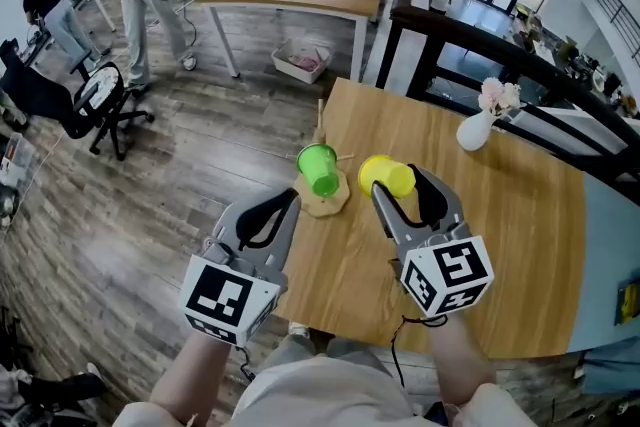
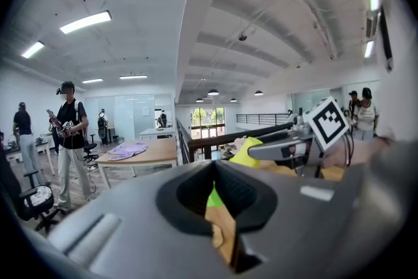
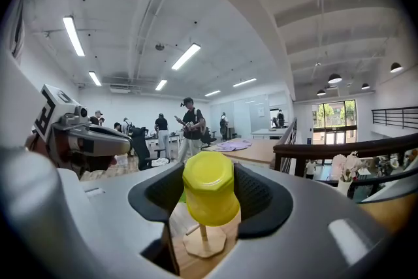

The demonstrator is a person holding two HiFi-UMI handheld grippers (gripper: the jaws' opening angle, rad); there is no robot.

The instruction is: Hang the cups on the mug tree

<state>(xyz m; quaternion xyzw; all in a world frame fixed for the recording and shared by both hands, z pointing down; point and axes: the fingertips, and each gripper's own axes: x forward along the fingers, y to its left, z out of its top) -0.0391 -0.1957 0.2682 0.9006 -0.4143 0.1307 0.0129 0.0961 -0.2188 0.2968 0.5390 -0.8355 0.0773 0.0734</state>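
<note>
While the green cup (image 1: pixel 319 169) hangs on the mug tree (image 1: pixel 324 203), the right gripper (image 1: pixel 398 183) has the yellow cup (image 1: pixel 386 176) clamped. Its jaws are spread wide, with the pads pressing the cup's sides and the cup's base facing the gripper's own camera (mouth turned away, toward the tree). That cup sits just right of the mug tree, close to the pegs but not on one. On the tree's near-left side, off the edge of the table (image 1: pixel 520 245), the left gripper (image 1: pixel 288 203) carries nothing. Its jaws are drawn together to a thin slit, tips aimed at the tree's wooden base and short of touching it.
</note>
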